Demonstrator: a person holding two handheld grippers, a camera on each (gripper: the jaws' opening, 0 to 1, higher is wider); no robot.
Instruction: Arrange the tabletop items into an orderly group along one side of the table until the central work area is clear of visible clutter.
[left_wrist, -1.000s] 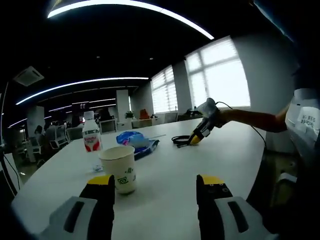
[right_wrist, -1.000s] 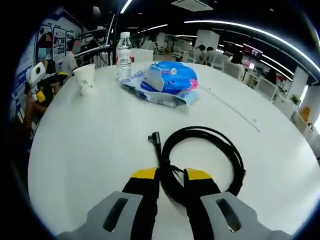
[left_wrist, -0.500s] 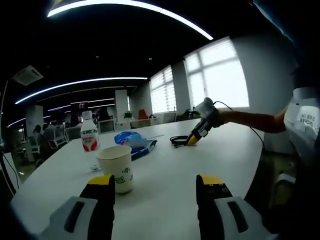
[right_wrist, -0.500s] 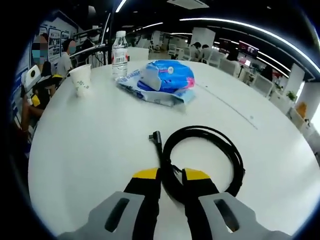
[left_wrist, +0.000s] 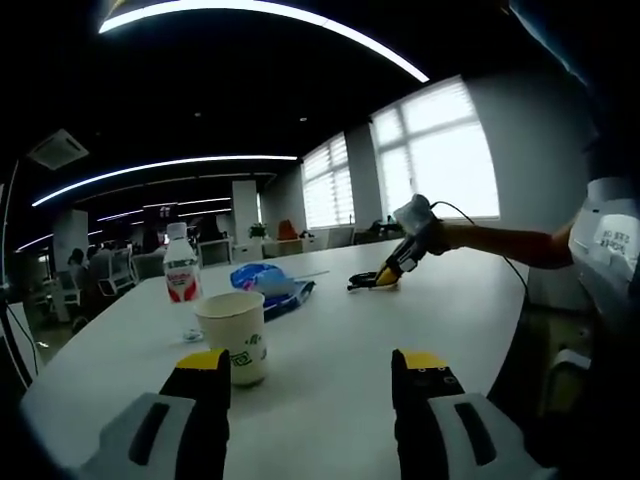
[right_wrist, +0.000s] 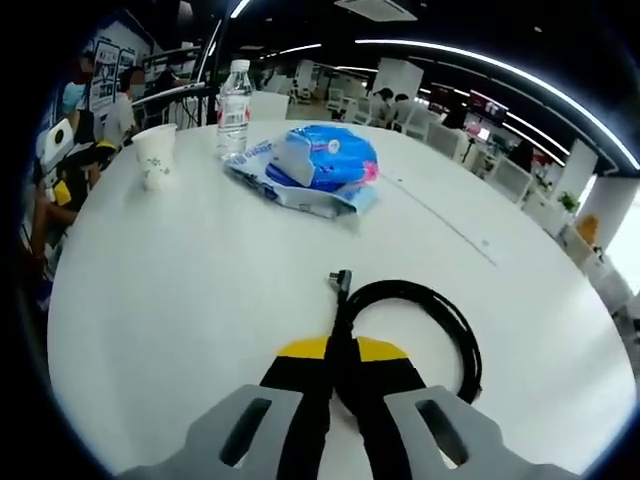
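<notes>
A coiled black cable (right_wrist: 405, 287) lies on the white round table (right_wrist: 180, 290), and my right gripper (right_wrist: 342, 352) is shut on its near loop. Beyond it sit a blue wipes pack (right_wrist: 318, 163), a clear water bottle (right_wrist: 233, 95) and a paper cup (right_wrist: 155, 157). In the left gripper view, my left gripper (left_wrist: 315, 372) hovers open over the table edge, with the paper cup (left_wrist: 236, 335) just ahead of its left jaw. Farther back stand the bottle (left_wrist: 181, 273) and the wipes pack (left_wrist: 266, 281). Across the table, the right gripper (left_wrist: 390, 272) pinches the cable (left_wrist: 362, 284).
A person's arm (left_wrist: 510, 240) reaches in from the right, holding the right gripper. Office desks, chairs and seated people lie beyond the table's far rim (right_wrist: 330, 118). Bare tabletop (left_wrist: 350, 325) stretches between the cup and the cable.
The right jaws have narrowed from a small gap to shut on the cable's loop. The cable has slid slightly toward the wipes pack. The left gripper has stayed open and nearly still.
</notes>
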